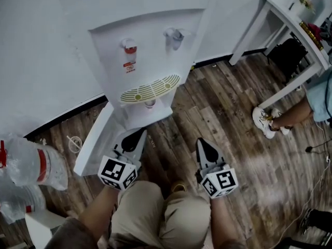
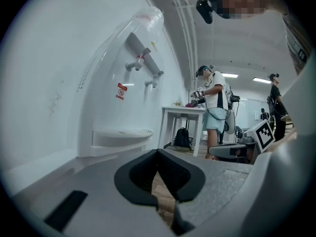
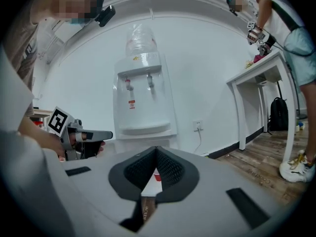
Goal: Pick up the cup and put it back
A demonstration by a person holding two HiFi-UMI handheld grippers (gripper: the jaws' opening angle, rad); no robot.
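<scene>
Saw left gripper [image 1: 139, 135] fully closed, empty; right gripper [image 1: 203, 143] closed too, empty. Spotted both low before water dispenser [image 1: 150, 51], red cup [image 1: 150, 104] under drip tray [image 1: 150, 90], untouched.

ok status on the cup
Left gripper and right gripper shut, empty. Small red cup untouched in lower cabinet of white water dispenser. Nothing in the way.

Left hand-held gripper [image 1: 139, 135], right hand-held gripper [image 1: 204, 142], side by side, jaws together
</scene>
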